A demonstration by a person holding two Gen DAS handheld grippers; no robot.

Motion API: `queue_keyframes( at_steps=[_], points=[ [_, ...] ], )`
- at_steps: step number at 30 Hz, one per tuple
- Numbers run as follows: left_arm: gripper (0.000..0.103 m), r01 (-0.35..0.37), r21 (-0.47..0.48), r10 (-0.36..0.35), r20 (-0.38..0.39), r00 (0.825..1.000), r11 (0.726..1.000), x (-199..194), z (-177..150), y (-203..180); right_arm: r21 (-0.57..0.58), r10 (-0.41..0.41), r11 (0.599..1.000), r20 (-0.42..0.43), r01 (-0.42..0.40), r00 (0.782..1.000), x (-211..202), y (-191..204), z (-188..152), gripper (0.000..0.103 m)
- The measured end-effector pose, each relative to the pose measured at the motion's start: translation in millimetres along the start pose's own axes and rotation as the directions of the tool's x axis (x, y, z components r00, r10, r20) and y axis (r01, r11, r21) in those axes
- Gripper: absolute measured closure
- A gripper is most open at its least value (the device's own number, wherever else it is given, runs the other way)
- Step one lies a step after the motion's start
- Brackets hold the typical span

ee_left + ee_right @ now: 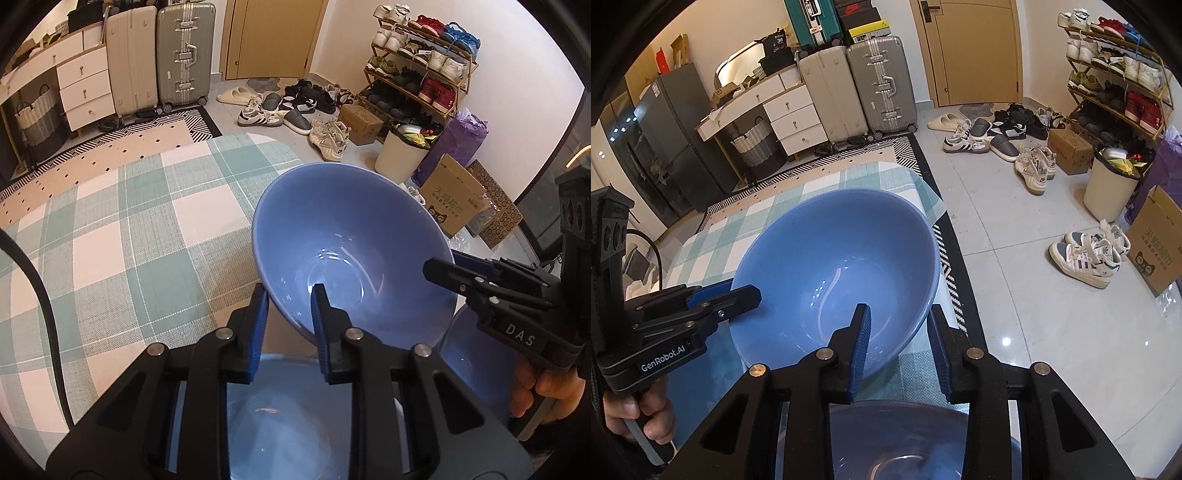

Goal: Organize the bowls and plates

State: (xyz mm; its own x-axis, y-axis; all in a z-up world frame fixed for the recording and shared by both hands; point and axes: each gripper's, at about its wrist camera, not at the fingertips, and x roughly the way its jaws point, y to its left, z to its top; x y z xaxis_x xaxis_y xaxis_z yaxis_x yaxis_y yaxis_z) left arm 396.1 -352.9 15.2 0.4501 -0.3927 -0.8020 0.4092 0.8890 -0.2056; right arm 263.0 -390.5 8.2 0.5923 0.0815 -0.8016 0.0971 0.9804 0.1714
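Two handheld grippers, left gripper (289, 295) and right gripper (900, 322), each pinch opposite rims of a glossy blue ceramic bowl (351, 251), lifted tilted over more blue dishes on the plaid-clothed table (110, 240); likely slick, heavy, breakable.

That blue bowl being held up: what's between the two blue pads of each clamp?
The blue bowl's rim: both wrist views show one pad inside, one outside, for the left gripper and the right gripper.

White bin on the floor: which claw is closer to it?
Right. The right claw grips the blue bowl by the rim on the side facing the bin. The left claw grips the opposite rim, so the whole bowl lies between it and the bin.
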Motion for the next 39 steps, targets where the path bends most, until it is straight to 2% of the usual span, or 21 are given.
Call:
queue_keyframes(
  at_steps=[14,20,39],
  points=[
    [0.082,0.001,0.016,-0.002,0.053,0.999,1.0,-38.3,0.0,-11.1,-0.024,-0.007,1.0,0.071,0.009,0.997,-36.5,11.5,-0.1,0.07],
    [0.082,-0.005,0.033,0.002,0.087,0.996,0.999,-64.9,-2.1,-21.3,-0.041,-0.024,0.999,0.108,0.029,0.994,-58.9,20.6,-3.4,0.07],
    [0.082,-0.02,0.033,0.014,0.174,0.985,0.999,-159.8,-23.1,-34.7,-0.097,-0.006,0.995,0.197,0.025,0.98,-129.4,56.9,-20.5,0.07]
  ],
)
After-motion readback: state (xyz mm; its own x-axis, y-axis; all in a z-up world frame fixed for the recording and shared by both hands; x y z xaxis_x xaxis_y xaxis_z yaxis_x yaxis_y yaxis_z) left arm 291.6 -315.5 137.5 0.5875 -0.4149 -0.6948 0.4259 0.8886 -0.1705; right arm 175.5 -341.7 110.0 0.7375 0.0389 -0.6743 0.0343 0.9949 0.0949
